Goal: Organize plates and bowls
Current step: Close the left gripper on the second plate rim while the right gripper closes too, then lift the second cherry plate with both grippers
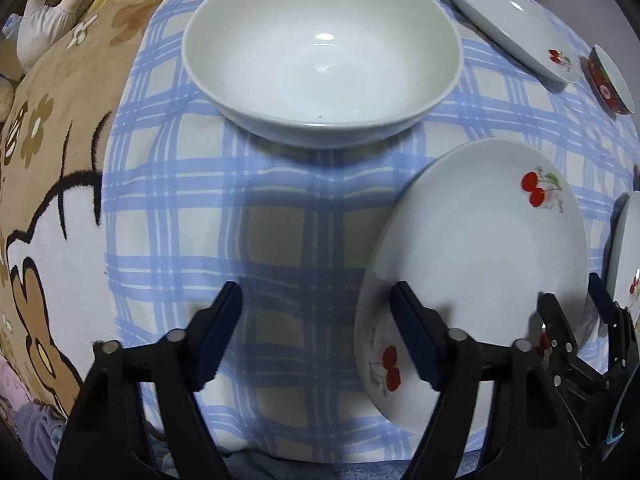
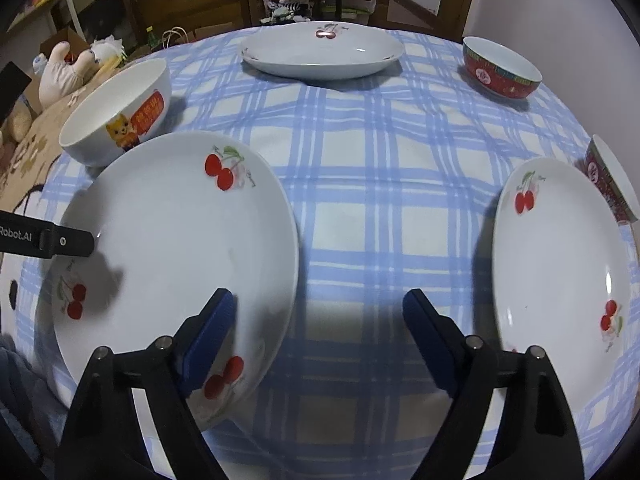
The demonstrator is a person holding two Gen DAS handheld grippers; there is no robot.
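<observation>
A white plate with red cherries (image 1: 480, 248) (image 2: 172, 248) lies flat on the blue checked tablecloth (image 2: 360, 160). My left gripper (image 1: 316, 300) points straight down and stands open, with the plate's left rim between its jaws. My right gripper (image 2: 320, 304) is open too, astride the plate's opposite rim, its left finger above the plate. Neither gripper's pads press on the plate. A large white bowl (image 1: 320, 60) (image 2: 116, 112) with a cartoon cat print sits just beyond the plate.
A second cherry plate (image 2: 560, 280) lies to the right and a third (image 2: 320, 52) at the far side. Two red bowls (image 2: 500, 68) (image 2: 612, 180) stand at the right. A brown plush blanket (image 1: 48, 160) and a stuffed toy (image 2: 68, 68) are on the left.
</observation>
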